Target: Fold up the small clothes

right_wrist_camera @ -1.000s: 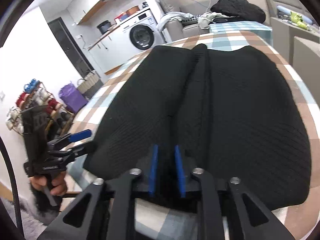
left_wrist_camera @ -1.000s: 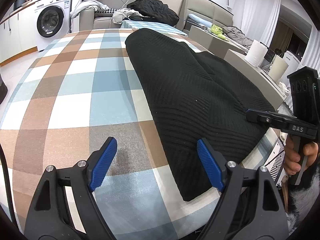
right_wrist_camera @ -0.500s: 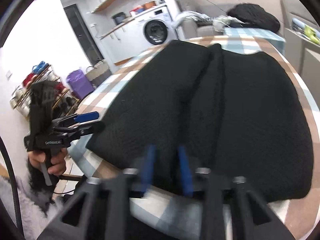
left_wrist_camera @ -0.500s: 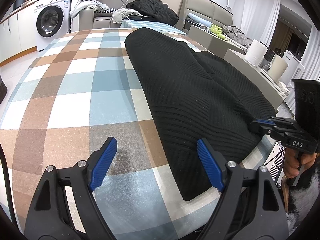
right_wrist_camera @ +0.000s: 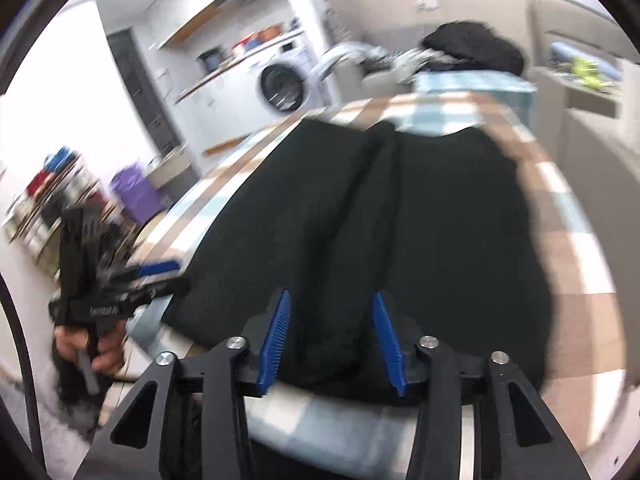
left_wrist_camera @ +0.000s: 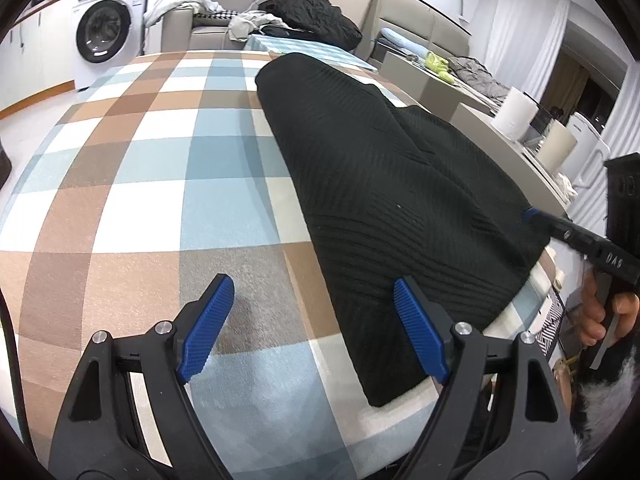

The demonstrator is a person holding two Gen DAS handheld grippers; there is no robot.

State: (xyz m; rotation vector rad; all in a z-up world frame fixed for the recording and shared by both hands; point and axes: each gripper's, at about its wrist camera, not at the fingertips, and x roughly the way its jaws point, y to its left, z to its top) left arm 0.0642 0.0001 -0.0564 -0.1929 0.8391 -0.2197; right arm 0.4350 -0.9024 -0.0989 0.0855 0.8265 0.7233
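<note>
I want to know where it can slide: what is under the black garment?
The black knit garment lies on a checked cloth of brown, blue and white squares. Whatever is beneath that cloth is covered and cannot be seen.

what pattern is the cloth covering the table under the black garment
A check of light blue, tan, white and grey squares on the tablecloth, clearest in the left wrist view.
</note>
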